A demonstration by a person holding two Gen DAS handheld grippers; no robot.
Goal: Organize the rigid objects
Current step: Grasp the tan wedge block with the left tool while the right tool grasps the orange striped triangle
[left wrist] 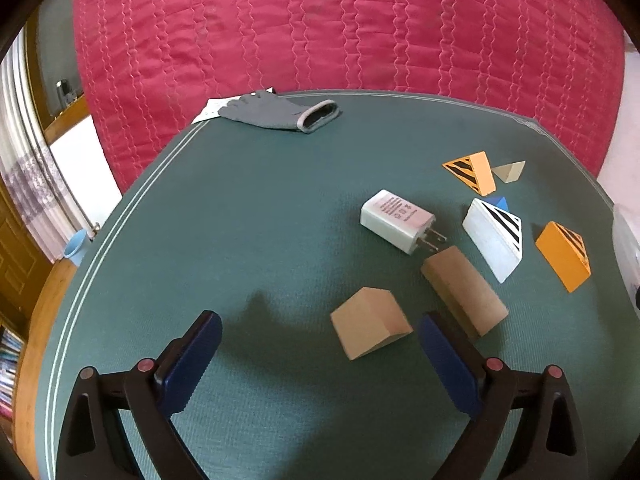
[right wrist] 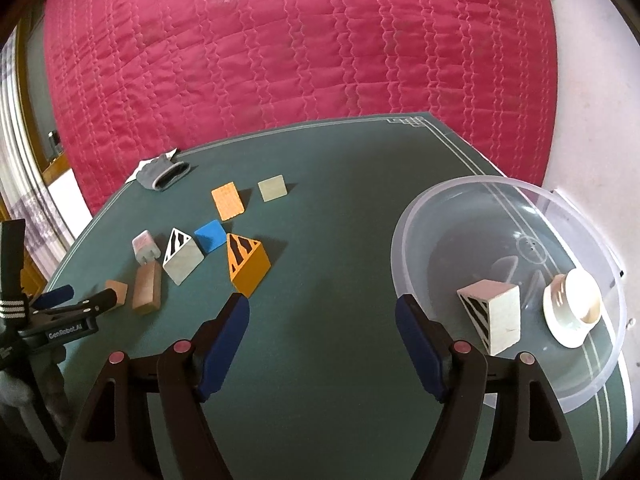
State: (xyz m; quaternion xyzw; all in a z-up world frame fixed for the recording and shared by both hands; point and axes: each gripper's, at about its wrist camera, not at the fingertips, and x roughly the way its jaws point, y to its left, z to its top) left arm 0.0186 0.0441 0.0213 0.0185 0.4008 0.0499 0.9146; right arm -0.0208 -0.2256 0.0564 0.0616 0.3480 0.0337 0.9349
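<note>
Right wrist view: my right claw (right wrist: 322, 312) gapes empty beside the bowl (right wrist: 404, 240), which already holds a striped block (right wrist: 494, 316). My left claw (left wrist: 320, 332) gapes empty by the plain wedge (left wrist: 370, 330), likely next.

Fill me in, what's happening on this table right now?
A person with a gripper in each hand is sorting blocks into a clear bowl. A striped white block and a white cap already lie in it. The right gripper hangs open and empty beside the bowl. The left gripper is open near a plain wooden wedge. A charger and other blocks remain on the green mat.
</note>
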